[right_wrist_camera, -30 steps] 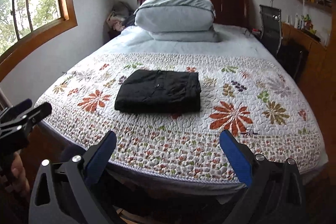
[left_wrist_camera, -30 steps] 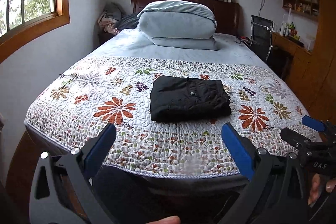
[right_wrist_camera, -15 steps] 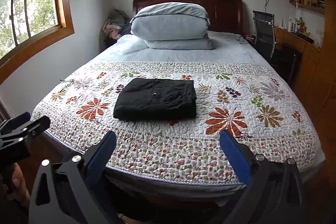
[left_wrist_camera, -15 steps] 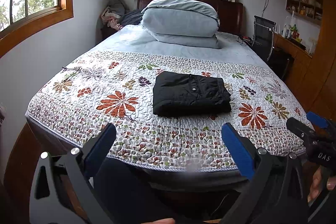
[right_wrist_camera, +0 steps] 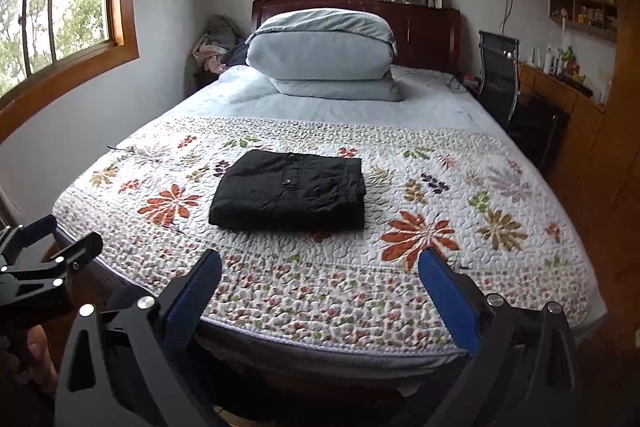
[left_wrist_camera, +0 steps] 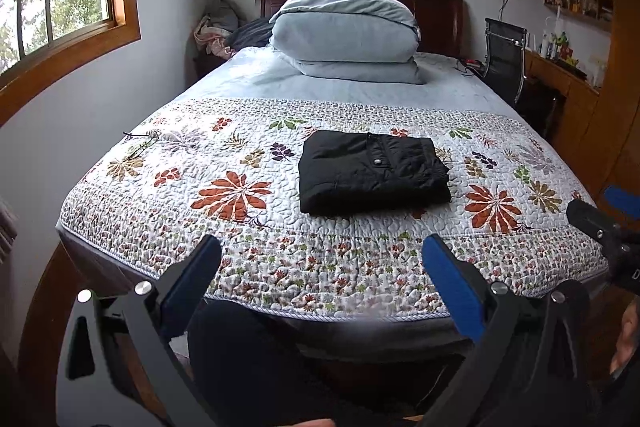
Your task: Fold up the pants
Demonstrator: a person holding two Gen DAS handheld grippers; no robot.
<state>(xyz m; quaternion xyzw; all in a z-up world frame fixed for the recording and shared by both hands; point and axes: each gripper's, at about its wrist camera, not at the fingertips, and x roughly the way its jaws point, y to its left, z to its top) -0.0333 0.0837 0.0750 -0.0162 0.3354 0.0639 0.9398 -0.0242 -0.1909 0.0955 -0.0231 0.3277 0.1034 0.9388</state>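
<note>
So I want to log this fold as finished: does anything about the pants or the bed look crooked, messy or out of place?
Nothing stands out. The black pants lie as a compact, fairly square bundle on the floral quilt, both grippers open and clear of them.

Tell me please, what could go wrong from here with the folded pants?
1. The black pants lie folded on the floral quilt near the foot edge; a careless brush could undo the stack.
2. Both tools, left and right, are open and close together, so they might bump.
</note>
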